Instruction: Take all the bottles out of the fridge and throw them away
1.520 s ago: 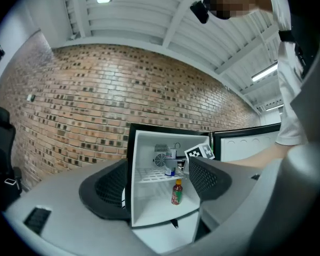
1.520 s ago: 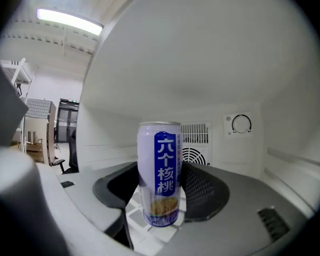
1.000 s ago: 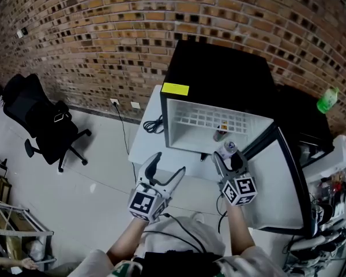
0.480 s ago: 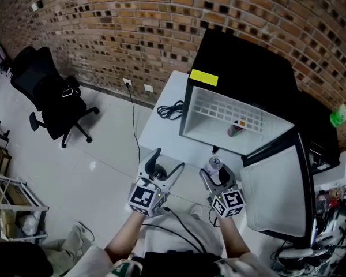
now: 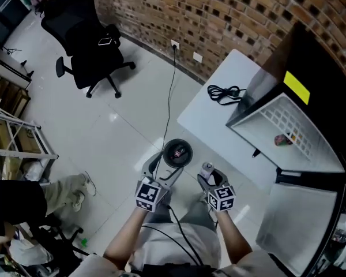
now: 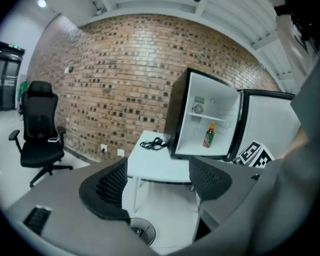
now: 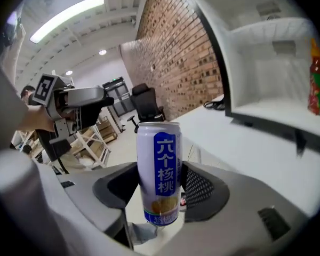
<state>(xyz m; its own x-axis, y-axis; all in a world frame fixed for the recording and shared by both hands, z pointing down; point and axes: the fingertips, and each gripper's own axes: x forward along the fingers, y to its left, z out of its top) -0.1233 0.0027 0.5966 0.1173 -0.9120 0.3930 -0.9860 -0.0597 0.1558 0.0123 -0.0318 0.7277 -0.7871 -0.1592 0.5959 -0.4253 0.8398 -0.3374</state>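
My right gripper [image 5: 210, 179] is shut on a tall white-and-blue drink can [image 7: 160, 169], which stands upright between its pads [image 7: 200, 188]; in the head view the can's top [image 5: 206, 168] shows just right of a round black bin [image 5: 176, 153] on the floor. My left gripper [image 5: 164, 172] is open with nothing in it, its fingers over the near rim of the bin [image 6: 141, 230]. The black fridge [image 5: 320, 91] stands open on a white table [image 5: 213, 120]. One red bottle [image 5: 283, 139] with a yellow cap [image 6: 208, 135] is left inside.
A coiled black cable [image 5: 222, 92] lies on the table beside the fridge. The fridge door [image 5: 303, 224] hangs open at the right. A black office chair [image 5: 83, 36] stands far left by the brick wall. Metal racks [image 5: 14, 149] and a person's trouser leg [image 5: 60, 192] are at the left.
Both grippers have dropped away from the fridge toward the floor, the can still in the right one. The view swung down and the bin came into sight under the grippers.
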